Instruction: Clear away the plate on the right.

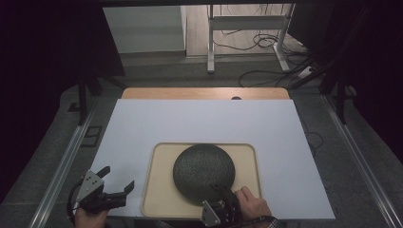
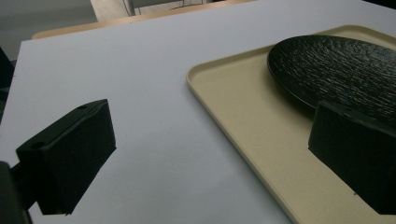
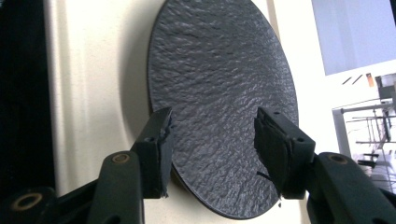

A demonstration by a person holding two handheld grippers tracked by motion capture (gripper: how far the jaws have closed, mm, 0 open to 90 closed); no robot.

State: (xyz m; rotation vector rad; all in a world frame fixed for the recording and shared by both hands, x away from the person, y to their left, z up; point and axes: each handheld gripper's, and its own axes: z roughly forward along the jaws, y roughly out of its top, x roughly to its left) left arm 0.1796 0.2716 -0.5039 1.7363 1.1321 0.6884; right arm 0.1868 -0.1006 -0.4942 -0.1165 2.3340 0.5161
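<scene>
A dark, rough-textured round plate lies on a beige tray that sits on the white worktop, toward the person's side. The right tongs straddle the plate's near rim with the jaws partly open; a gap shows between each pad and the plate, so nothing is held. The left tongs hover off the tray's left edge, jaws wide apart and empty. The risk, as I judge it, is that the plate is low and shallow: if the right tongs close without one jaw getting under the rim, the pads could skid over the ridged surface and shove the plate across the tray, or tip it. The right gripper view shows the clearance at each pad, which the high view hides behind the hand; the high view alone shows how both tongs stand relative to the tray.
</scene>
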